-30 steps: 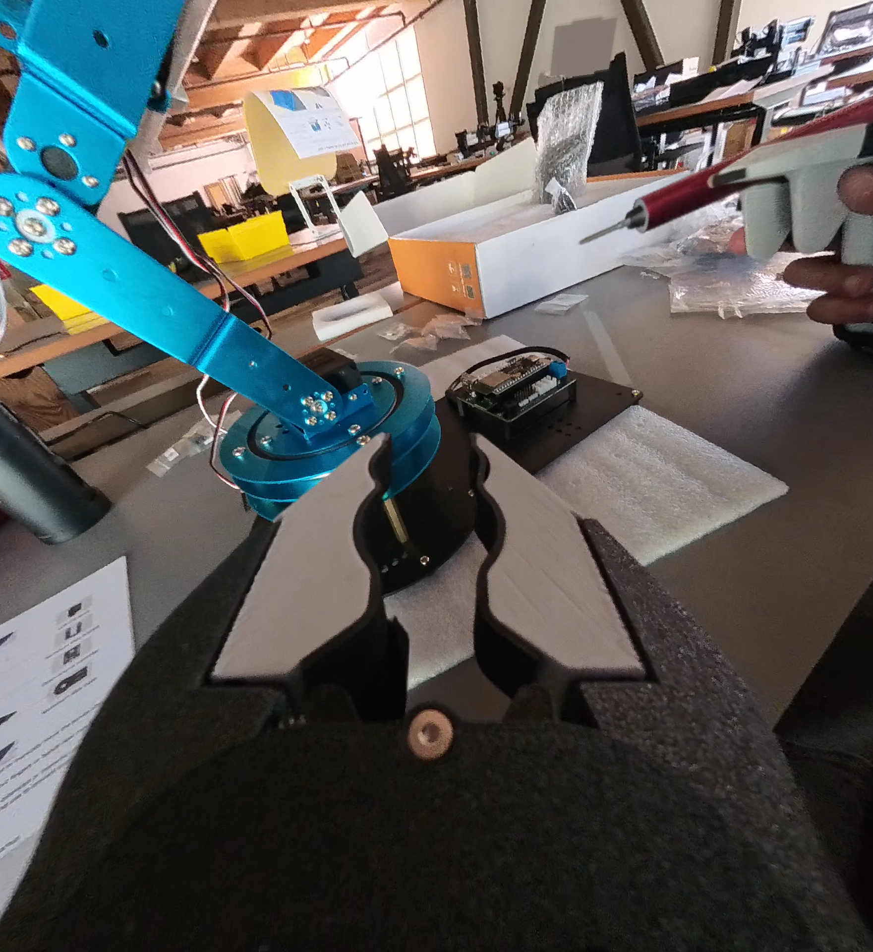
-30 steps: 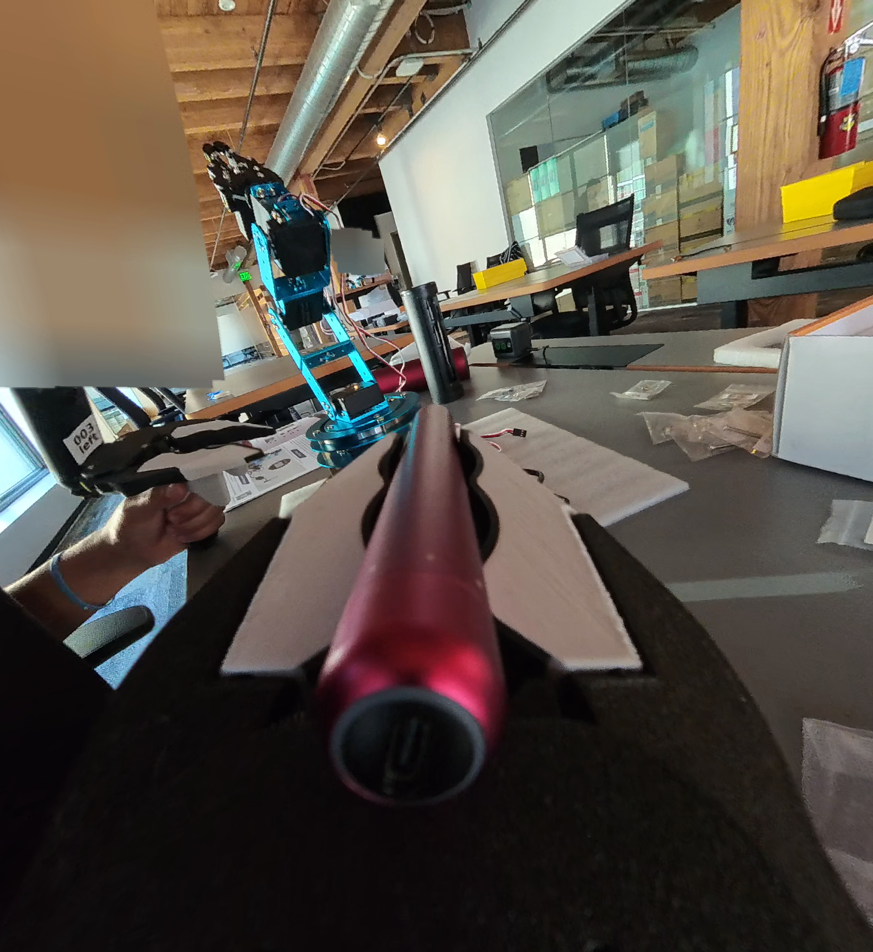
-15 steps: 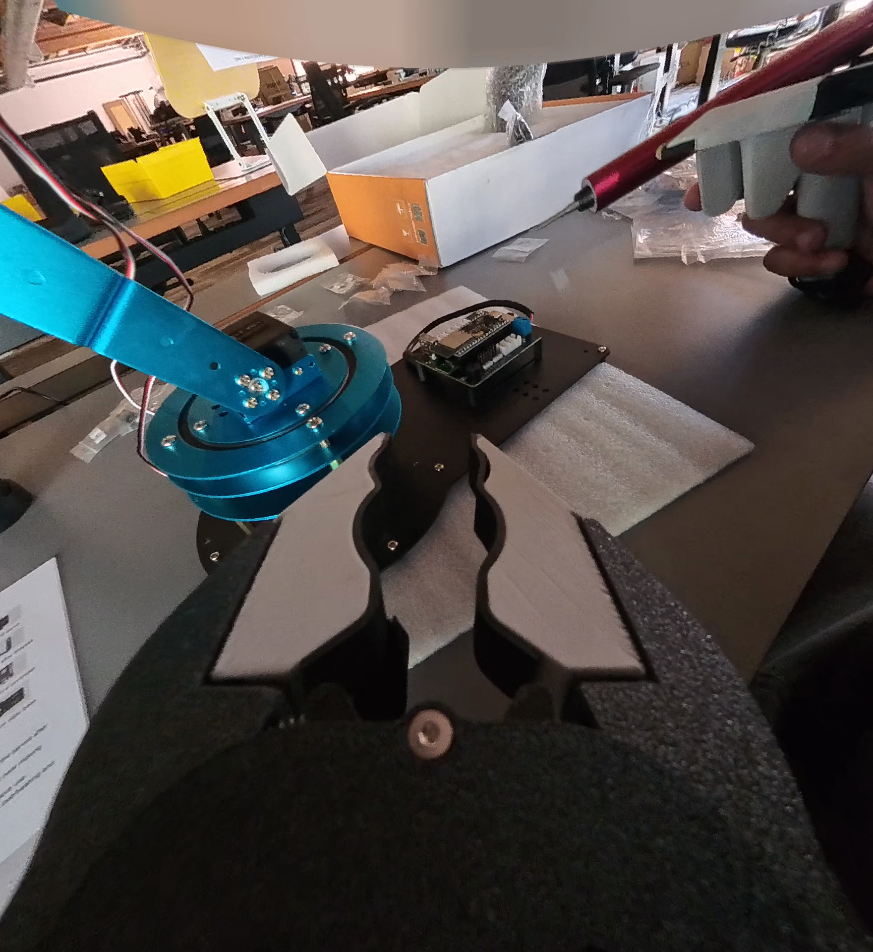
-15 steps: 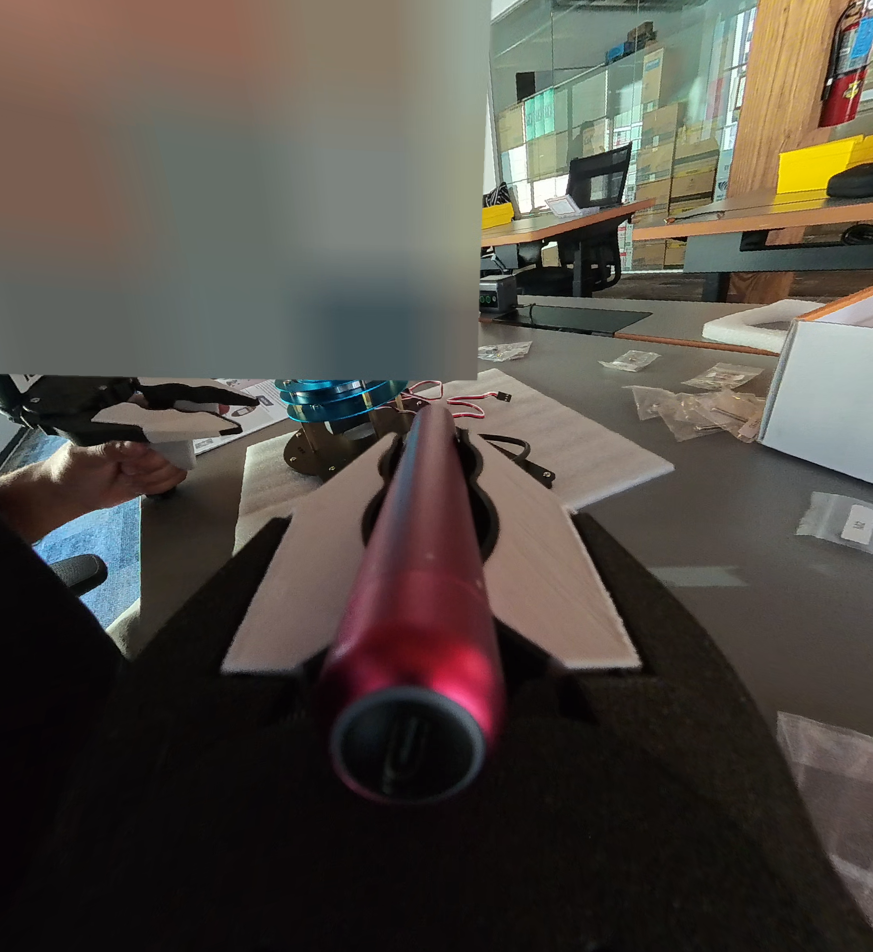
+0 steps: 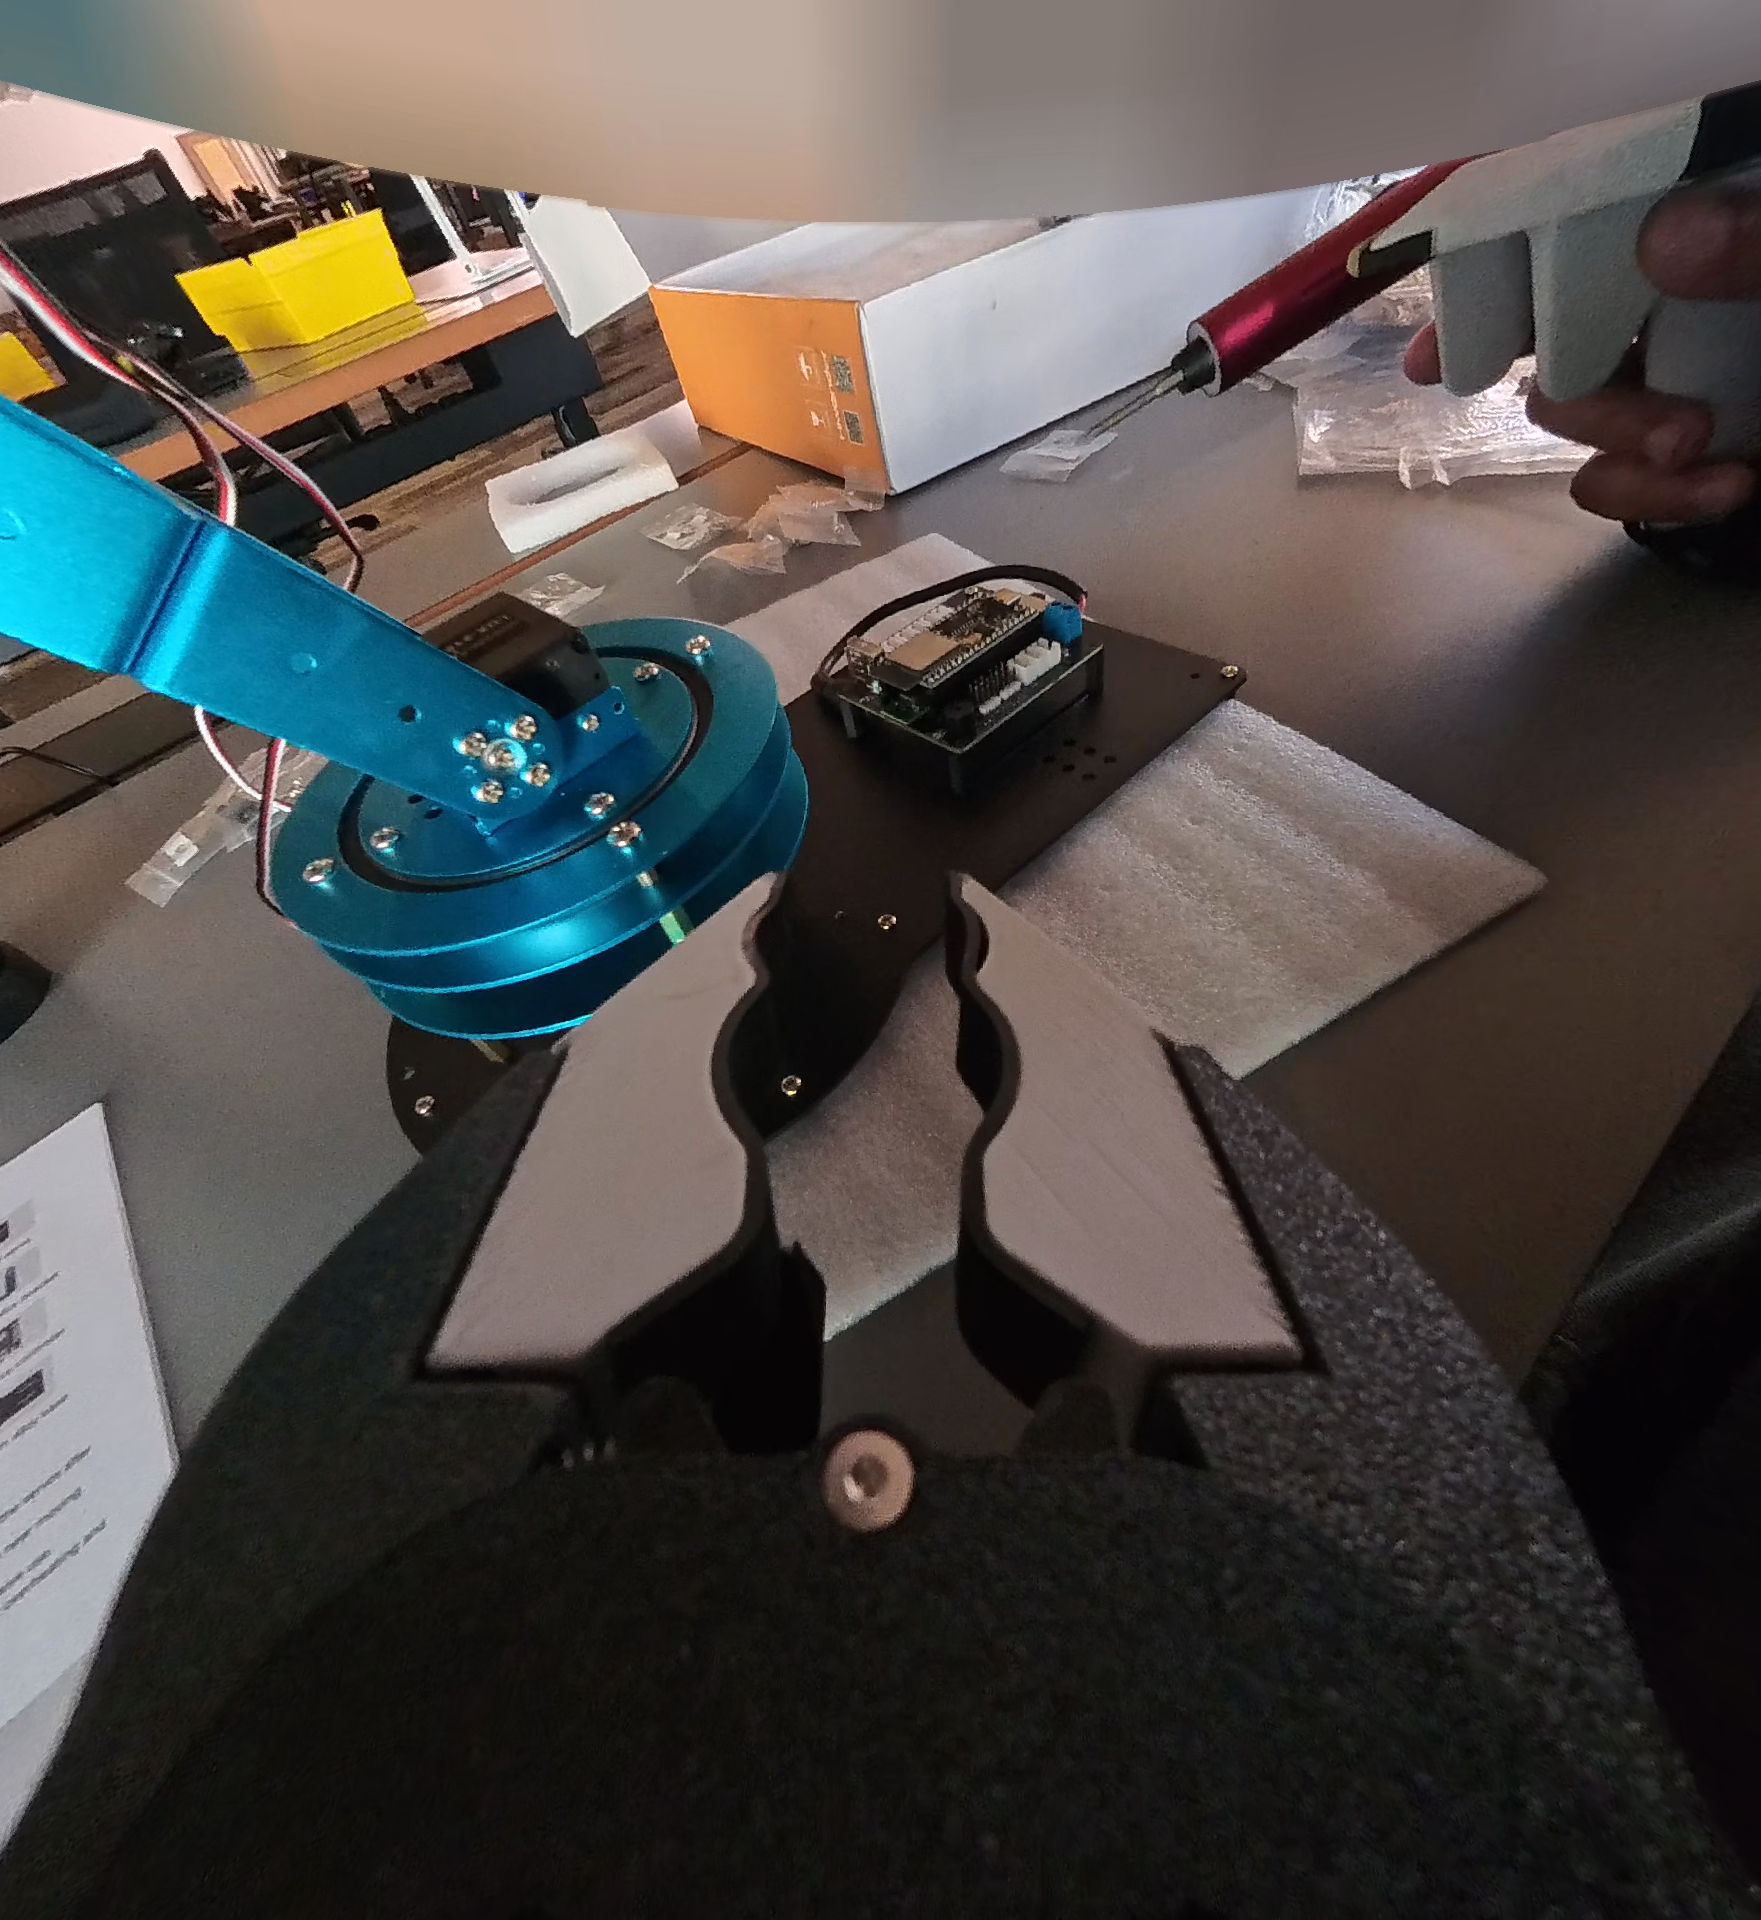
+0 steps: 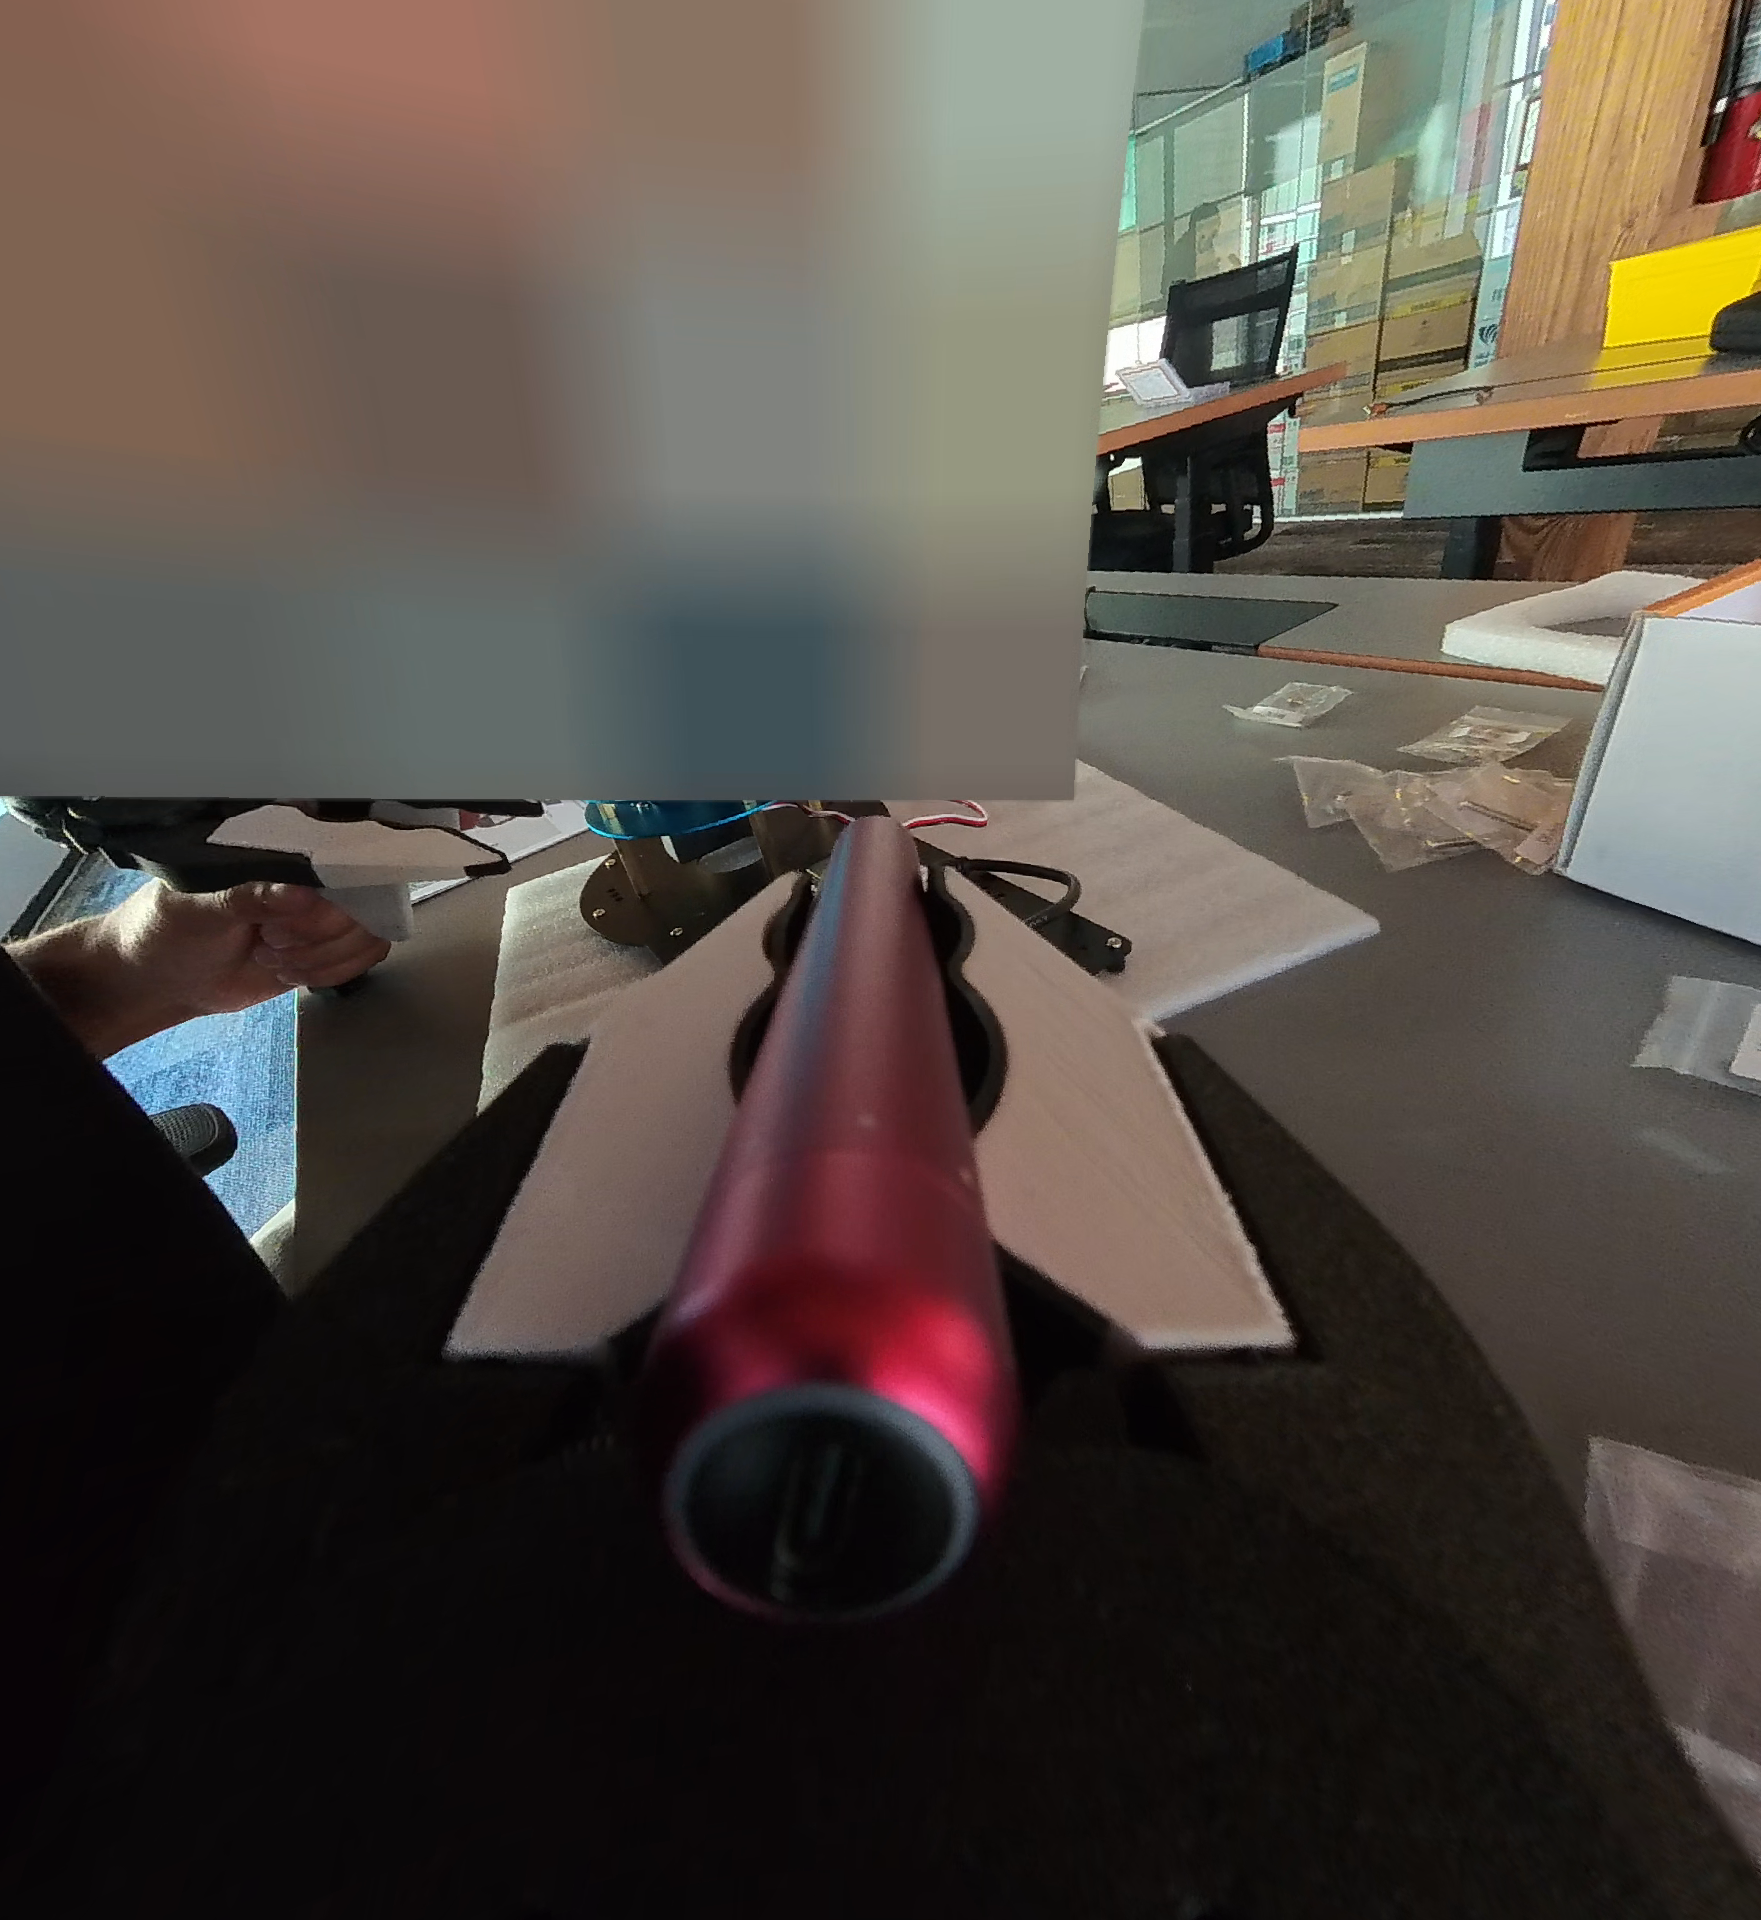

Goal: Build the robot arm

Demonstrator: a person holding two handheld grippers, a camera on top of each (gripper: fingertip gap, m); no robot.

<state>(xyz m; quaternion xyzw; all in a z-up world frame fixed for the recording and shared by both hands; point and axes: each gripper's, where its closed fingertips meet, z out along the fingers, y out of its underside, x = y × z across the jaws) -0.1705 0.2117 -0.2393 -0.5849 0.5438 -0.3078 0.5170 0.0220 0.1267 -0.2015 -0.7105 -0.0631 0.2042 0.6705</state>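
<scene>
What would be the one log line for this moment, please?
left gripper: open, over black plate | right gripper: shut on red screwdriver

Robotics workshop: desks (image 6: 1478,400), stacked boxes (image 6: 1375,260)

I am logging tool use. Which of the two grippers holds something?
The right gripper, shut on the red screwdriver; the left gripper is open and empty.

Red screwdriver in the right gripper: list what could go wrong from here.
1. The right gripper clamps the red screwdriver only along its smooth barrel, so pushing on a screw might make it slide back.
2. Its bare tip hangs near the exposed circuit board; a slip could scratch it.
3. The left gripper is open, holding nothing, beside the blue turntable base, so the black base plate may shift on the white foam sheet.
</scene>
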